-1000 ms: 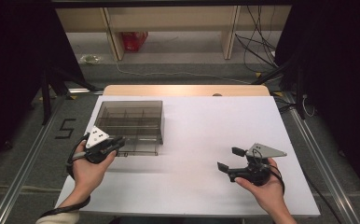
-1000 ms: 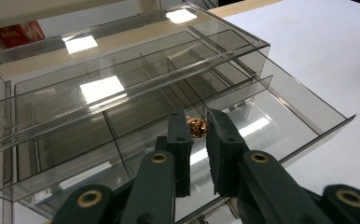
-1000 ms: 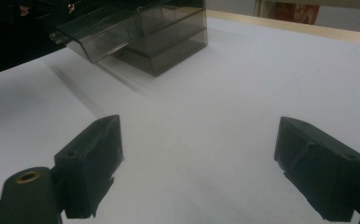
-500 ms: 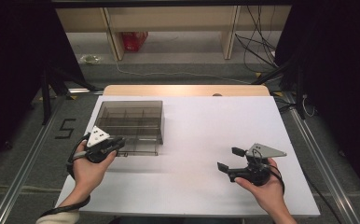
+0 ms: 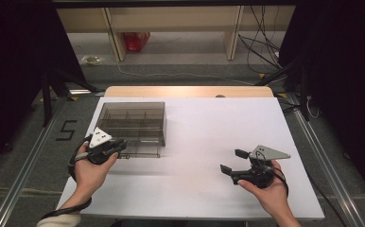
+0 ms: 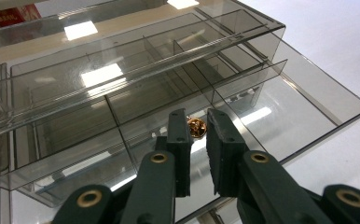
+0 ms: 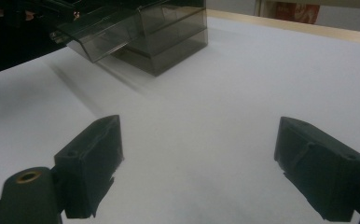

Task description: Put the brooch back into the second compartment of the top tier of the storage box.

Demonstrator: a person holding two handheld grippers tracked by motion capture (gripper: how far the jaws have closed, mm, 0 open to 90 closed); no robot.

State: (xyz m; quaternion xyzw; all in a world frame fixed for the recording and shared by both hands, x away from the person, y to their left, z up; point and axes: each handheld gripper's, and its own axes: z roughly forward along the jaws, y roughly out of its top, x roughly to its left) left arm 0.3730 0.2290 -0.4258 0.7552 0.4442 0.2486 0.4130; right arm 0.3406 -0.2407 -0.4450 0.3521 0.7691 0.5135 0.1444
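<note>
Left gripper point(image 6: 196, 122): jaws nearly closed, a narrow gap between the pads; a small brass knob point(image 6: 197, 127) sits in that gap at the tips; whether the pads press on it cannot be told.
Knob: on the front of the pulled-out drawer point(image 6: 280, 100) of the smoked clear box point(image 5: 132, 118); directly ahead of the left gripper.
Drawer: drawn out toward the person; divided into compartments; overhangs the white table point(image 5: 204, 123).
Box: on the left part of the table, far side of the left gripper point(image 5: 120, 145); in the right gripper view it stands at upper left point(image 7: 169, 32), well apart from those jaws.
Right gripper point(image 5: 232, 161): jaws wide apart; nothing between them; bare table under the gap point(image 7: 199, 158).
Left hand point(image 5: 91, 169): wrapped round the gripper body at the near left table edge; gripper points at the drawer front.
Right hand point(image 5: 265, 187): near right of the table; gripper held low, pointing left across the table toward the box.
</note>
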